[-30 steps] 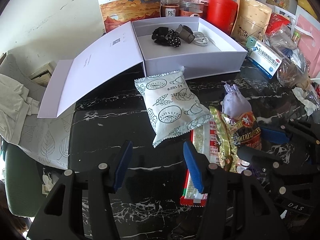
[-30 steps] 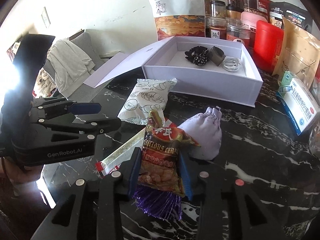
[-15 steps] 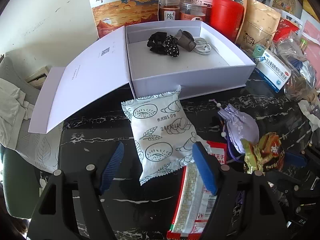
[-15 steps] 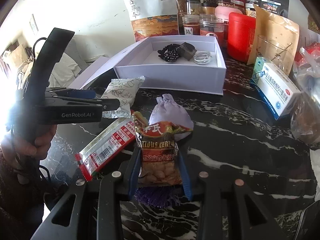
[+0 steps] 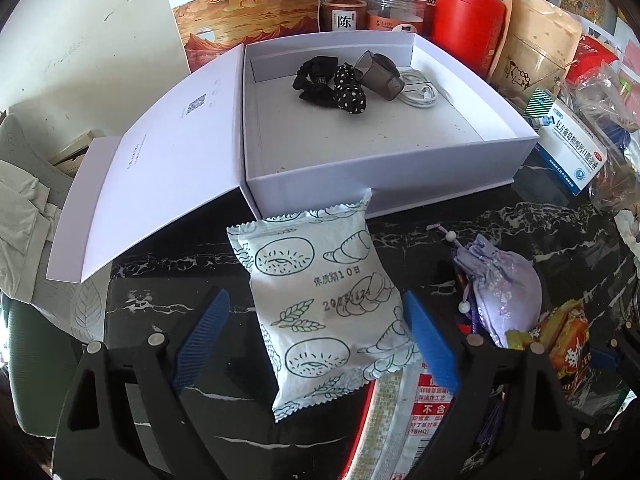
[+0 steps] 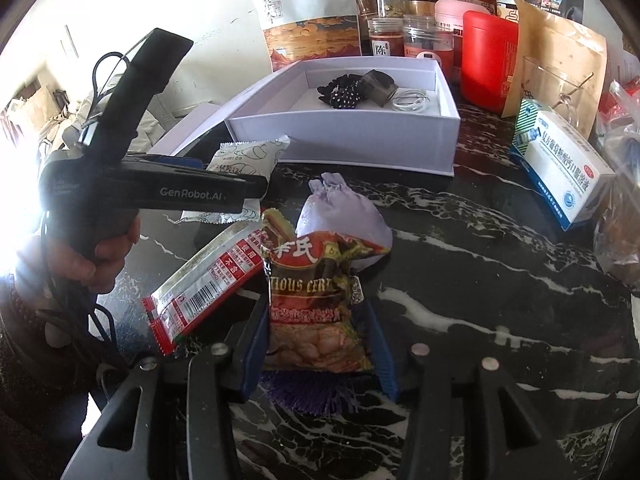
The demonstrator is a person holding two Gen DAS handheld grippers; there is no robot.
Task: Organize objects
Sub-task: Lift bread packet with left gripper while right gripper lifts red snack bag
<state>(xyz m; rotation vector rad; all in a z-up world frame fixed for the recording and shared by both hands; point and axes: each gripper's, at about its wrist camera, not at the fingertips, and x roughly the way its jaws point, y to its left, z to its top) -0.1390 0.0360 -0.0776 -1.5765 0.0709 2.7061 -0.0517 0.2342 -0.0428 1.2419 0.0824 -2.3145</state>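
An open white box (image 5: 380,176) (image 6: 360,140) holds black scrunchies (image 5: 332,84), a dark cup and a white cable. A white bread packet (image 5: 320,304) (image 6: 244,152) lies in front of the box, between the fingers of my open left gripper (image 5: 316,336). My right gripper (image 6: 316,340) is shut on a brown-red snack packet (image 6: 316,300) (image 5: 568,340). A lilac pouch (image 5: 500,288) (image 6: 340,208) and a red-white sachet (image 6: 208,284) (image 5: 404,412) lie on the black marble table (image 6: 480,260).
The box lid (image 5: 148,184) lies open to the left. Jars, a red canister (image 5: 468,28), paper bags and a blue-white medicine box (image 5: 568,148) (image 6: 560,164) crowd the back and right. A chair with cloth (image 5: 24,200) stands at the left.
My left gripper has moved forward and opened wider, so its fingers now straddle the bread packet. My right gripper has drawn back with the snack packet in it.
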